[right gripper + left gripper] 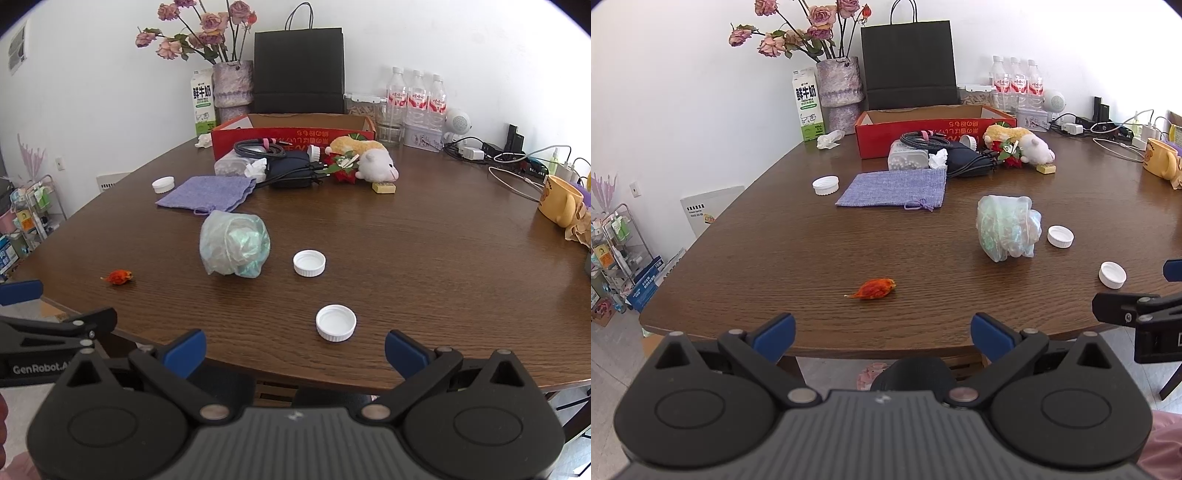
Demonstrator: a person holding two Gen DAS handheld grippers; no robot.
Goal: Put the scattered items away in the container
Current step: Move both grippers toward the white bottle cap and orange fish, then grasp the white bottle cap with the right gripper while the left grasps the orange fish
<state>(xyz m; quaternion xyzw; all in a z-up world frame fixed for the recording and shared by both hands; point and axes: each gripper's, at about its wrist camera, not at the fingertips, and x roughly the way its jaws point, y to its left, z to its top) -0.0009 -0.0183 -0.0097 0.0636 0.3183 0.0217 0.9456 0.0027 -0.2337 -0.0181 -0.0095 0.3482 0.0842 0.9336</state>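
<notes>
Red box (934, 138) is sitting upper centre, looks empty; bag (1006, 230), caps and orange scrap (873, 288) are lying mid-frame on the table (775, 251). Left gripper (882, 332) and right gripper (294, 350) are both hovering bottom-frame, jaws wide, holding nothing. Likely first pick: right closing on near cap (336, 322).

Open red cardboard box (291, 134) at the desk's far side, empty-looking, three white bottle caps (335, 322) lying open side up, crumpled pale plastic bag (233, 243), small orange scrap (119, 277), flat purple pouch (207, 192).
</notes>
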